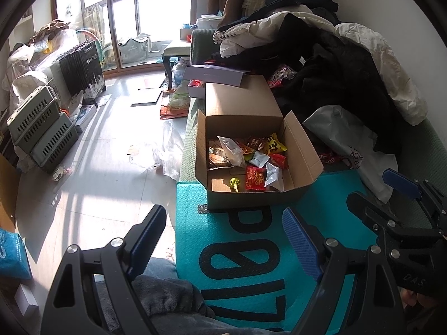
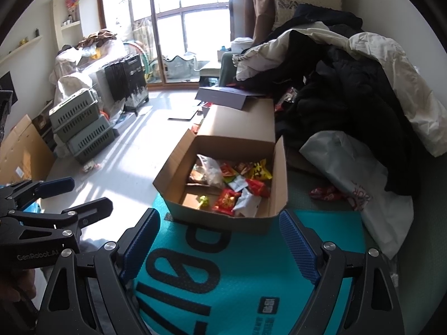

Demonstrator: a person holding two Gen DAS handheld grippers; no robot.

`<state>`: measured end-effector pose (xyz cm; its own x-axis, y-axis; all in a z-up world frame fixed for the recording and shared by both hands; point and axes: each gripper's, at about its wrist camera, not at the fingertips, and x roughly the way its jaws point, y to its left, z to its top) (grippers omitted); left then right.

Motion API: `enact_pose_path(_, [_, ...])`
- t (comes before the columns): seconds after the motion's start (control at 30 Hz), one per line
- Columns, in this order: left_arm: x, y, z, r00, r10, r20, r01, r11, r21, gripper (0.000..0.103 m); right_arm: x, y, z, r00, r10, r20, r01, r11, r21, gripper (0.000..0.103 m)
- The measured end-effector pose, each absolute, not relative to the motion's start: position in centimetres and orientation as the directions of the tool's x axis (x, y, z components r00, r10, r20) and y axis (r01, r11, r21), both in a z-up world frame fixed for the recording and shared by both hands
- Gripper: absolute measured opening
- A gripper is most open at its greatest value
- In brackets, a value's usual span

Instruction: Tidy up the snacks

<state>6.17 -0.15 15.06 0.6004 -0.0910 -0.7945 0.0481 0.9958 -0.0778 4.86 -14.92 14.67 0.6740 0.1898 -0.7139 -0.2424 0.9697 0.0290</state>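
The cardboard box (image 1: 245, 150) sat at frame centre on a teal mailer (image 1: 251, 251), flaps open so the snacks (image 1: 255, 177) inside stayed reachable. The left gripper (image 1: 226, 240) and right gripper (image 2: 220, 244) hung spread, empty, short of it.
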Motion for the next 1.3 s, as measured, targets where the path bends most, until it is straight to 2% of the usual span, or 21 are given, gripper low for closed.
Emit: enact_pose_path(1.3, [5.84, -0.95, 14.49, 0.581, -0.083, -0.809, 0.039, 0.996, -0.074, 0.085, 4.78, -15.52, 14.1, 0.661, 0.189, -0.726, -0.23, 0.972, 0.043, 0.088])
